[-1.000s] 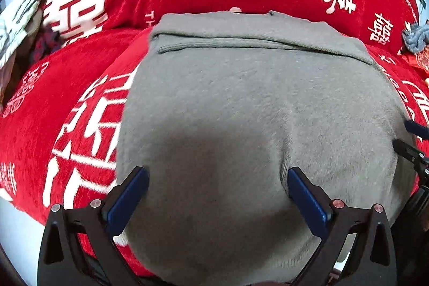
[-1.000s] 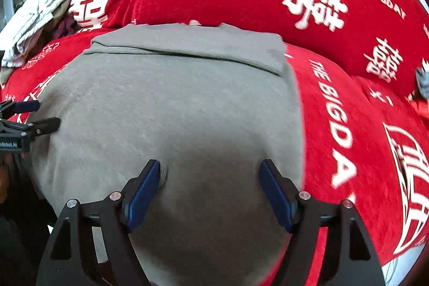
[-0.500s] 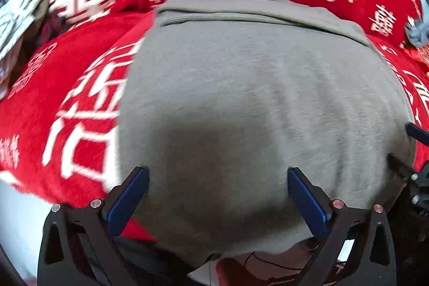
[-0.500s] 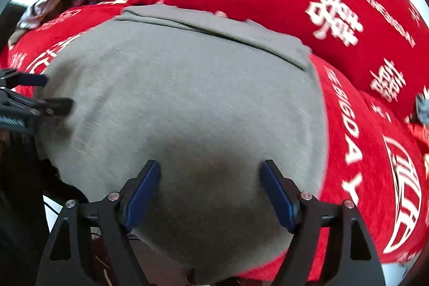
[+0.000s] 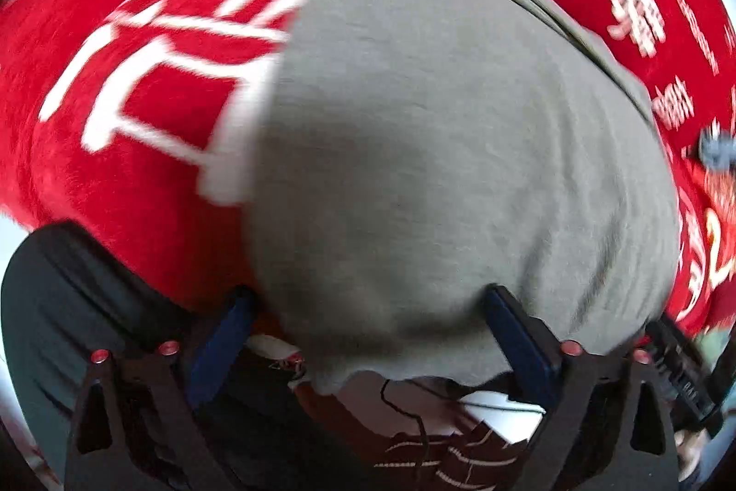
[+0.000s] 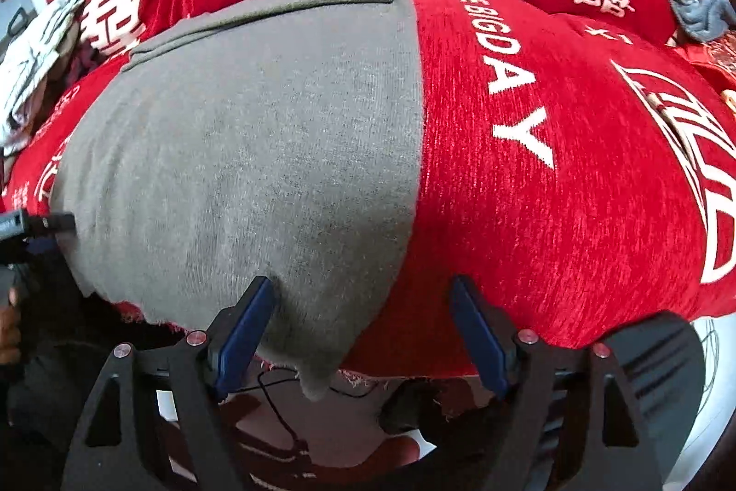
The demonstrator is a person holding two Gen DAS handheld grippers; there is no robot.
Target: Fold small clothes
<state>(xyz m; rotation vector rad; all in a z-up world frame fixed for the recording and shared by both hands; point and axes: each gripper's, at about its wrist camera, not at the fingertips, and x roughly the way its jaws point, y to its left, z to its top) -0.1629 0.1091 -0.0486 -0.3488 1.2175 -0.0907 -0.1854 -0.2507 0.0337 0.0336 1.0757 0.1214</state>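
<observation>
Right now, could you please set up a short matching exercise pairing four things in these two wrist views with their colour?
Things:
1. garment
2. cloth cover under it
3. pads on the right gripper fingers
4. crumpled item at the far right

Colours:
A. blue-grey
B. red with white lettering
C. grey
D. dark blue

Pairs: 1-C, 2-B, 3-D, 4-A

Red wedding cover (image 6: 575, 178) with clothes lying on it

Grey garment (image 6: 257, 150) spread flat at centre; blue-grey cloth (image 6: 701, 16) at two o'clock, pale bundle (image 6: 34, 58) at ten.
</observation>
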